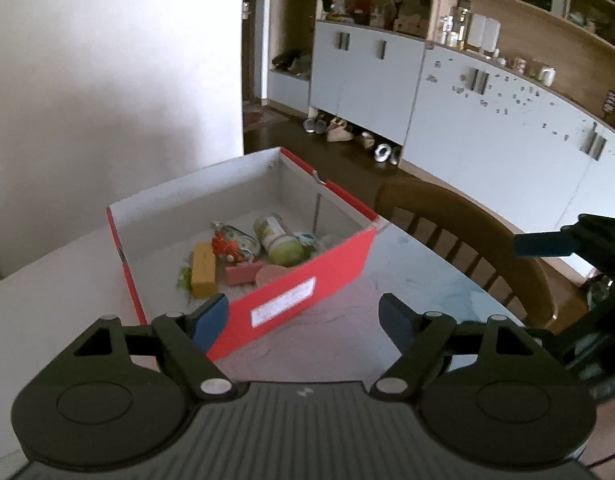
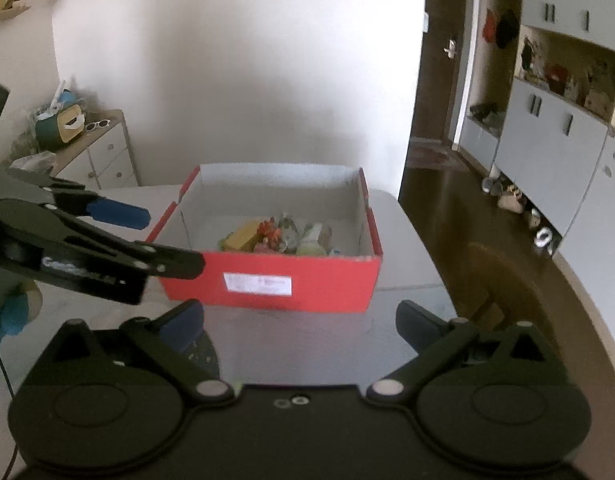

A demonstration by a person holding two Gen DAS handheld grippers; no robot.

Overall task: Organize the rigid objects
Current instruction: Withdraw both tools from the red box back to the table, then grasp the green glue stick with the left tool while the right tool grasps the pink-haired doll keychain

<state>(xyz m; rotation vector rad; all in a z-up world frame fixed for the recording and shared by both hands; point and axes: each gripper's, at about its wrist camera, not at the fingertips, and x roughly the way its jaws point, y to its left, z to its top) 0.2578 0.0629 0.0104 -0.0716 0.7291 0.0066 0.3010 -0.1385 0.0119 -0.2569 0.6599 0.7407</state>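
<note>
Red box (image 2: pixel 267 276) bears an unreadable white label (image 2: pixel 257 282); both grippers' jaws spread, empty.

The red box's (image 2: pixel 267 276) near wall hides the lower halves of your piled items (image 2: pixel 279 236) — label (image 2: pixel 257 282) print blurred, unreadable.

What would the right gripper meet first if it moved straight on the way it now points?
Probably the tabletop just before the red box, since the right gripper, jaws open and empty, points downward. On a flatter line it would meet the box's labelled front wall. Depth is unclear.
</note>
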